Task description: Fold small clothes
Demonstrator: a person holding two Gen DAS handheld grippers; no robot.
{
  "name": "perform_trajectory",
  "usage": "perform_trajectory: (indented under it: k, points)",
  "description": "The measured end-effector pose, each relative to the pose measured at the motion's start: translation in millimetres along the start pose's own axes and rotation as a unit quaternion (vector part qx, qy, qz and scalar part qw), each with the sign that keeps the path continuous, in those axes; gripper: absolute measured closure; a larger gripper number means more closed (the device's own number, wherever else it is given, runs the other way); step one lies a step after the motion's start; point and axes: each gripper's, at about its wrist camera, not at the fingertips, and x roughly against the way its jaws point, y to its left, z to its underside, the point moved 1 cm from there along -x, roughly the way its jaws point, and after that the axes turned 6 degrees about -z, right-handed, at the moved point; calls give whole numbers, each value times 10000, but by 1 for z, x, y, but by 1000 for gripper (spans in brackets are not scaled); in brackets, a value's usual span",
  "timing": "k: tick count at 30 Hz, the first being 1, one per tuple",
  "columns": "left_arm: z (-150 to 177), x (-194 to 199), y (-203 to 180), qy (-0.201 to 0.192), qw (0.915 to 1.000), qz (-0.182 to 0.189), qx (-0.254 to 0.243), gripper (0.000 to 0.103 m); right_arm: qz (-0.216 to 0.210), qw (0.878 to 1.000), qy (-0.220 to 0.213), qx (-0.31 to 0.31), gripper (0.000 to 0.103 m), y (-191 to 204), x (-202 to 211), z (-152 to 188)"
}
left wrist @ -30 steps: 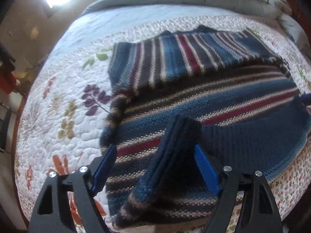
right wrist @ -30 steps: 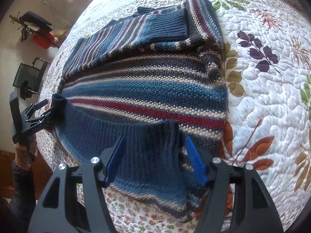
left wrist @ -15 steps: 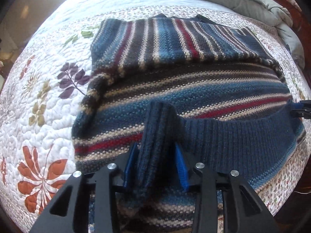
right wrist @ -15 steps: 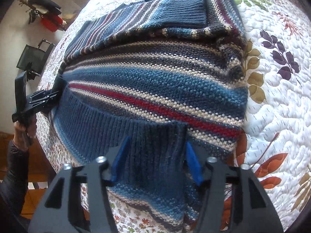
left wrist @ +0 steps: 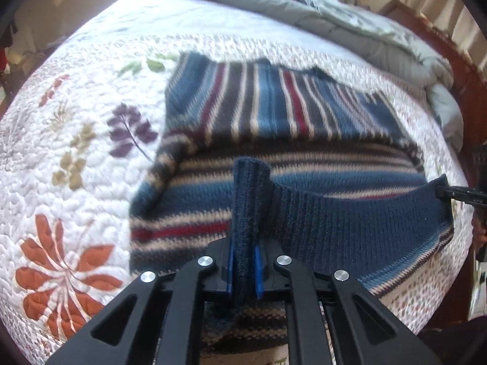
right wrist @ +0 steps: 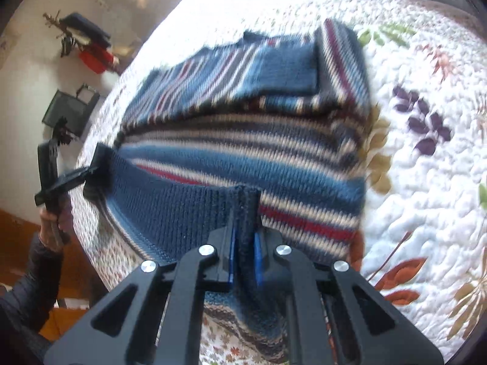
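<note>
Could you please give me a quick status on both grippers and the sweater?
Left gripper and right gripper shut on sweater hem. Hem lifted off quilt. Nothing in the way.

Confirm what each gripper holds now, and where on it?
Both hold the striped sweater by its navy ribbed hem: left gripper and right gripper, pinching raised folds at opposite ends.

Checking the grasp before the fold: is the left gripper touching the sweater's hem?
Touching. The left wrist view shows the left gripper with its blue pads pinching a bunched ridge of the sweater's hem.

Striped knit sweater (left wrist: 304,164), hem pinched up
</note>
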Motion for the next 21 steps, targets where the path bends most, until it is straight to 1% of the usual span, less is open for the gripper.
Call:
perform_trajectory:
  k: [4,8,12,14,15,16,17,19,21]
  points:
    - [-28,8,5,-323,9992,74,208,93,40,9996,-290,-23,95,-1,9,-27]
    - [-59,7,6,-545,9981,22,301,93,49,9978,-659,22,95,-2,19,-64]
    - [-91,-9,7,-615,9971,-47,436,93,147,9958,-903,-64,95,-10,14,-99]
    - [-112,-19,8,-666,9965,-124,481,93,154,9936,-1102,-196,95,-17,9,-123]
    - [-119,-22,9,-704,9962,-153,489,93,183,9930,-1143,-243,95,-19,7,-129]
    - [-131,-26,8,-768,9956,-208,497,93,253,9919,-1214,-269,95,-23,3,-143]
    - [-140,-28,8,-819,9950,-257,504,93,295,9911,-1266,-280,95,-25,1,-151]
    - [-163,-35,10,-933,9934,-358,565,93,305,9887,-1423,-358,95,-30,-4,-174]
    - [-185,-45,11,-936,9928,-411,618,93,342,9874,-1487,-427,95,-36,-11,-194]
